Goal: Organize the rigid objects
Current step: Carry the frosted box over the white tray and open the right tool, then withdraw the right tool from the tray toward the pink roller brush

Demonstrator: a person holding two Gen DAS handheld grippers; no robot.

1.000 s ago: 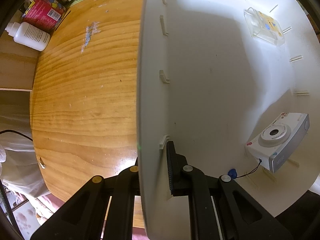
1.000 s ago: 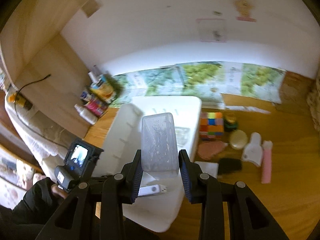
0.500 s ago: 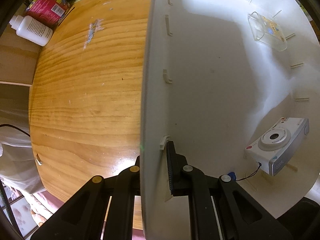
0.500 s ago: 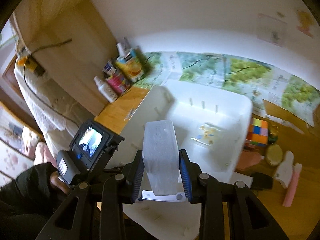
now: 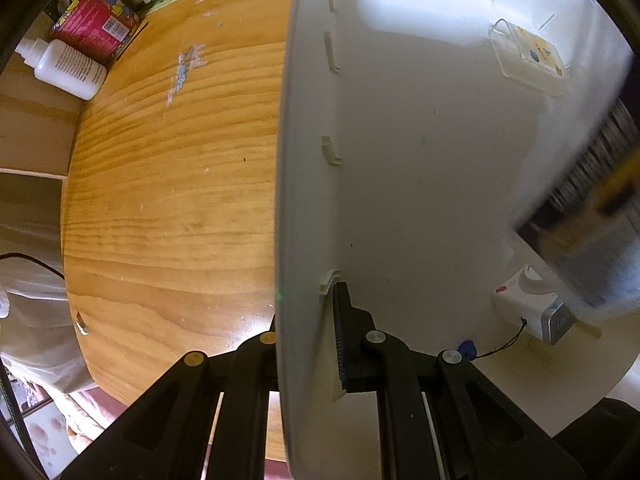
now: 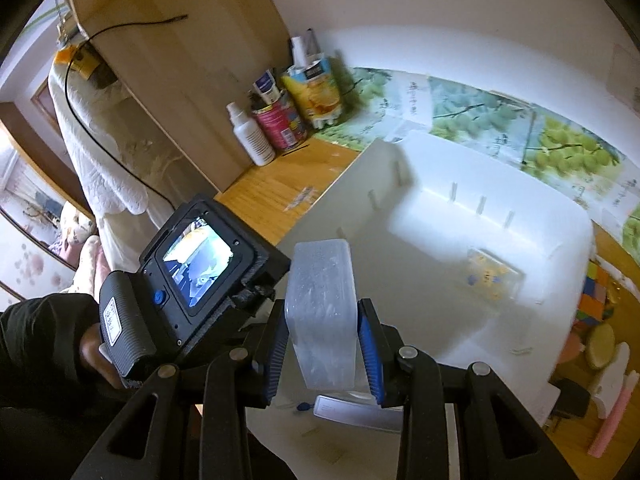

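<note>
Fingers (image 6: 366,354) of the right gripper (image 6: 322,354) clamped on a frosted translucent rectangular box (image 6: 320,312), held upright over the near end of the white plastic bin (image 6: 572,240). Left gripper (image 5: 308,344) pinched shut on the bin's thin left wall, one finger (image 5: 348,336) inside, the other outside. Only in the right wrist view: a hand (image 6: 94,354) gripping the left tool with its lit screen, plus a colour cube (image 6: 596,292) and a pink stick (image 6: 612,416) beyond the bin. Only in the left wrist view: a white toy camera (image 5: 532,308) on the bin floor, half hidden by a blurred shape. In both: a small clear case (image 5: 528,56) at the far end, a white bottle (image 5: 66,66) and a red can (image 5: 96,24) on the grained wooden table (image 5: 172,184).
</note>
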